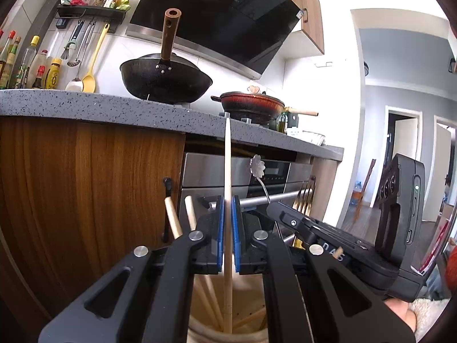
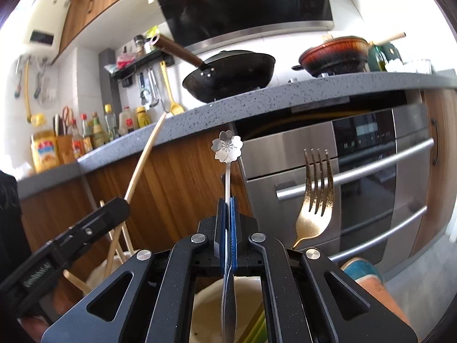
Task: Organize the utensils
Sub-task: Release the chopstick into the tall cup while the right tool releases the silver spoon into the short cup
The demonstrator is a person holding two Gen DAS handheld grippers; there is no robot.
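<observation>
1. Black gripper arms fill the bottom of both views, each with blue pads pressed onto a thin upright utensil.

2. Left gripper (image 1: 228, 223): pinching a pale wooden chopstick (image 1: 227, 171) between its pads. The stick stands almost straight up through the centre of the frame, its lower end dipping into a cream holder (image 1: 200, 314) at the bottom edge, where other chopsticks already lean.

3. Right gripper (image 2: 228, 223): clamped on the stem of a silver spoon (image 2: 227, 147) with a flower-shaped end. The flower sits up at mid-frame; the bowl end hangs down over a second cream cup (image 2: 208, 300) at the bottom centre, seemingly just inside its mouth.

4. A gold fork (image 2: 315, 200) stands tines-up just right of the spoon, apparently in that same cup, though its foot is hidden behind the gripper.

5. From the right view the left gripper (image 2: 111, 214) shows at lower left, its chopstick (image 2: 145, 157) slanting up towards the grey counter (image 2: 314, 91). So the two hands work side by side, each over its own cup.

6. What matters for the next move, I would say: both long axes are near vertical and each holder lies straight below its gripper. Lowering and letting go should suffice, no sideways travel.

7. One risk: the spoon could knock the fork beside it as it drops.

8. Behind it all, a black wok (image 1: 165, 77) sits on the counter at upper centre.
</observation>
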